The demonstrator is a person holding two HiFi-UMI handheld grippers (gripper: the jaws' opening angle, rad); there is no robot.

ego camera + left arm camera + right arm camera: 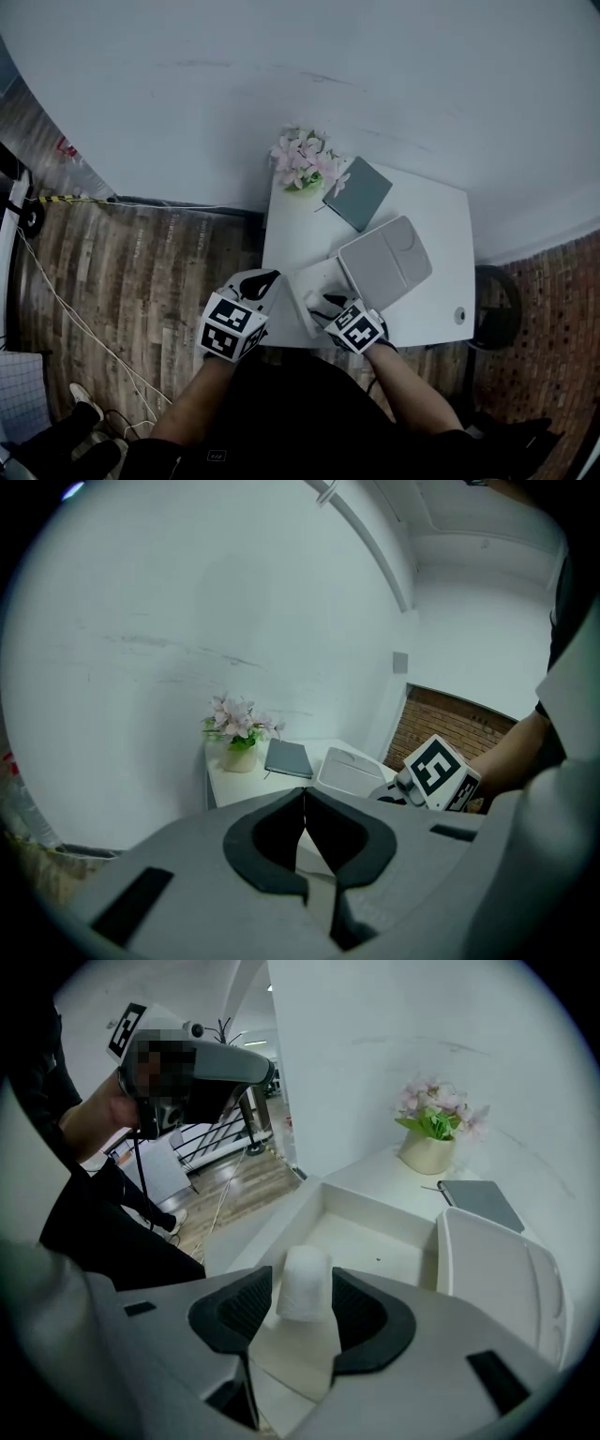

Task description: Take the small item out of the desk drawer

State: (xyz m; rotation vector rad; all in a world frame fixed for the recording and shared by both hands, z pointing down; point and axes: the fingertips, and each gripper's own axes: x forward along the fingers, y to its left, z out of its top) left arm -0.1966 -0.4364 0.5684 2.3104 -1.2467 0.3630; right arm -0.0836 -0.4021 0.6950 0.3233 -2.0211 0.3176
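Observation:
The desk drawer (314,279) stands pulled out from the white desk (441,216). In it lies a small white roll (304,1283), on the drawer floor (384,1237). My right gripper (302,1290) points steeply down into the drawer, its jaws open on either side of the roll, with a thin gap at each pad. In the head view the right gripper (333,305) hangs over the drawer's near end. My left gripper (262,281) hovers left of the drawer, shut with nothing in it (303,803).
On the desk stand a pot of pink flowers (305,164), a grey notebook (358,192) and a flat white case (386,258) right beside the drawer. A dark chair (497,309) sits at the right, and cables (75,309) cross the wood floor at the left.

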